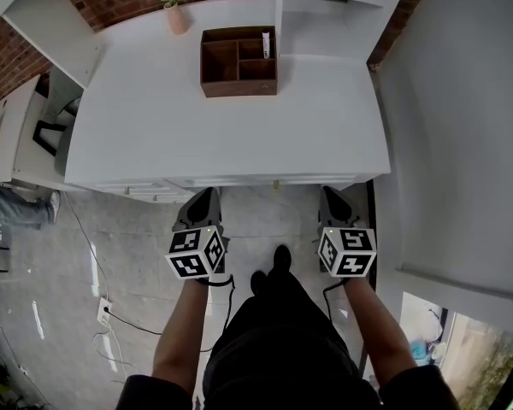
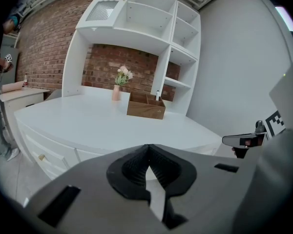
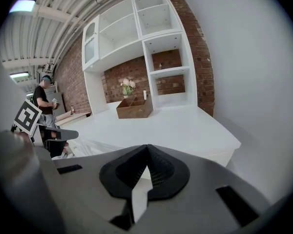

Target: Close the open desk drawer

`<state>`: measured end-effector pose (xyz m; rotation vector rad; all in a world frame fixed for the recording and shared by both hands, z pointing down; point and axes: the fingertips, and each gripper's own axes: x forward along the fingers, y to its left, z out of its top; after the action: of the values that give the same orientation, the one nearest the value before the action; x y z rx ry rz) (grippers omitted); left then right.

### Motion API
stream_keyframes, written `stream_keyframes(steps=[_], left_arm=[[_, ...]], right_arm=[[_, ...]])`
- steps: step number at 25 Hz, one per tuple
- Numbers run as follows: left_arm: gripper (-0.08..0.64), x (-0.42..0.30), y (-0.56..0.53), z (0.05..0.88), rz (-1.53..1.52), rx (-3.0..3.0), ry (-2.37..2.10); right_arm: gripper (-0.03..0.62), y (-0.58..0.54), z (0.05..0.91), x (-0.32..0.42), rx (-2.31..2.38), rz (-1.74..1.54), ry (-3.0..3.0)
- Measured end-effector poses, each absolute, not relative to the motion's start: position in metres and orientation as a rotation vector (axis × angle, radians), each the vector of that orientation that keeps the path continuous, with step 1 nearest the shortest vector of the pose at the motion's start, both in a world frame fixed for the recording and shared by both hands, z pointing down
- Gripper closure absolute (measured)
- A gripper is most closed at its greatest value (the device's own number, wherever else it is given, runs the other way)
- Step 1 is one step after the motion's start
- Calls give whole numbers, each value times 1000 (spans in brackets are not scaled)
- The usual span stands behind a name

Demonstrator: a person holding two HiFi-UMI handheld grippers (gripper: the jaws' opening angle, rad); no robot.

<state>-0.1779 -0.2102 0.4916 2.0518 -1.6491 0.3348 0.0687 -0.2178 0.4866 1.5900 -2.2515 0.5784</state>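
Observation:
The white desk (image 1: 231,135) fills the middle of the head view. Its centre drawer front (image 1: 265,180) shows only as a thin strip with a small knob under the desk's front edge; I cannot tell whether it sits fully flush. My left gripper (image 1: 207,195) and right gripper (image 1: 329,193) hang side by side just in front of that edge, apart from it, both shut and empty. In the left gripper view the shut left gripper (image 2: 147,148) points over the desk top (image 2: 112,126). The right gripper (image 3: 147,149) is likewise shut above the desk (image 3: 185,126).
A wooden organiser box (image 1: 238,61) and a small vase of flowers (image 1: 176,7) stand at the back of the desk. White shelves (image 2: 151,28) rise behind against a brick wall. Side drawers (image 2: 41,156) lie left. A person (image 3: 45,106) stands far left. Cables (image 1: 111,319) cross the floor.

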Motion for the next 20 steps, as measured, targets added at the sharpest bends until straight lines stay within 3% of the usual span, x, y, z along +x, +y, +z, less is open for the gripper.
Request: stream_keyframes(steps=[20], left_arm=[[551, -191, -146, 420, 219, 2185, -1731]], right_arm=[[588, -160, 403, 45, 1538, 368, -2515]])
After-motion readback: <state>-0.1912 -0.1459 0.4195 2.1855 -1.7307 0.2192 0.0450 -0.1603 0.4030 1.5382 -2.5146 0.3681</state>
